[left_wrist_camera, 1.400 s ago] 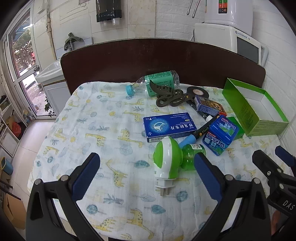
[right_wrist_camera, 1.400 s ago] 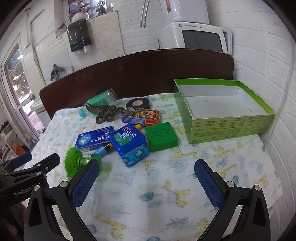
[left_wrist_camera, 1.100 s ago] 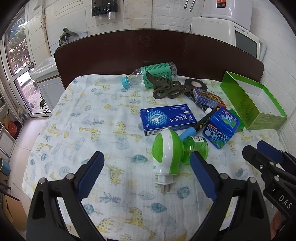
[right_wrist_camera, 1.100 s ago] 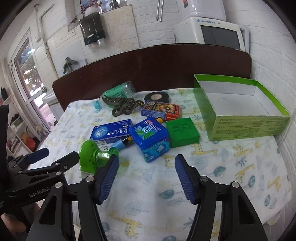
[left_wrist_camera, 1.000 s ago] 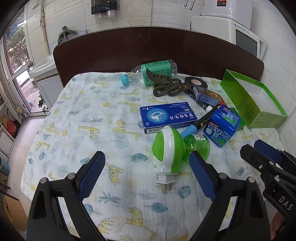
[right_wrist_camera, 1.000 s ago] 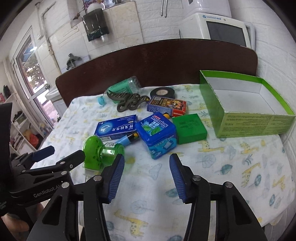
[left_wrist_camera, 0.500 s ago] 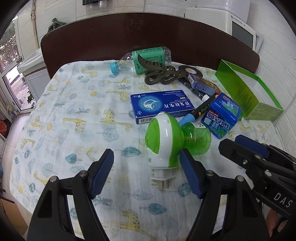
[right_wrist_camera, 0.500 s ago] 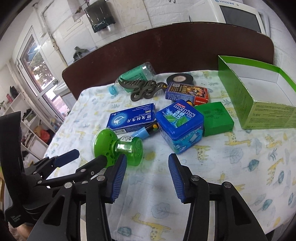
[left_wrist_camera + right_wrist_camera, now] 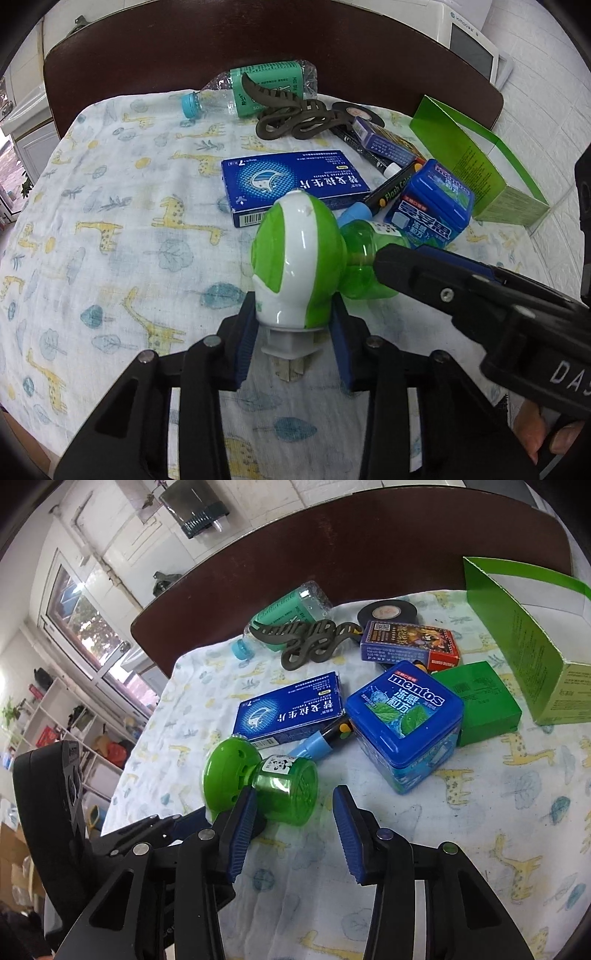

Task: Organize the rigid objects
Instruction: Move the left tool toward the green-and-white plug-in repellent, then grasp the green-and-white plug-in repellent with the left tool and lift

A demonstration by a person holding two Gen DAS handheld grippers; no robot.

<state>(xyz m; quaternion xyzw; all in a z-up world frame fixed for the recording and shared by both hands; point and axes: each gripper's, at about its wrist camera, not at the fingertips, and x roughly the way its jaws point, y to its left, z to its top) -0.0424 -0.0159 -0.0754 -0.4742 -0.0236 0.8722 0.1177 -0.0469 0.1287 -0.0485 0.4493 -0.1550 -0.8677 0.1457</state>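
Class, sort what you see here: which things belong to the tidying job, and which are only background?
Job:
- left gripper, jaws closing around the green-and-white plug-in device
- right gripper, jaws closing beside its green bottle
- mentos box
- blue medicine box
- green box

Background:
- giraffe cloth
- dark headboard

Green-white plug-in vaporizer (image 9: 295, 258) on its side

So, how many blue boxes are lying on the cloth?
3: the flat medicine box in the middle, the Mentos box to its right, and the card box behind that one. Others may be hidden.
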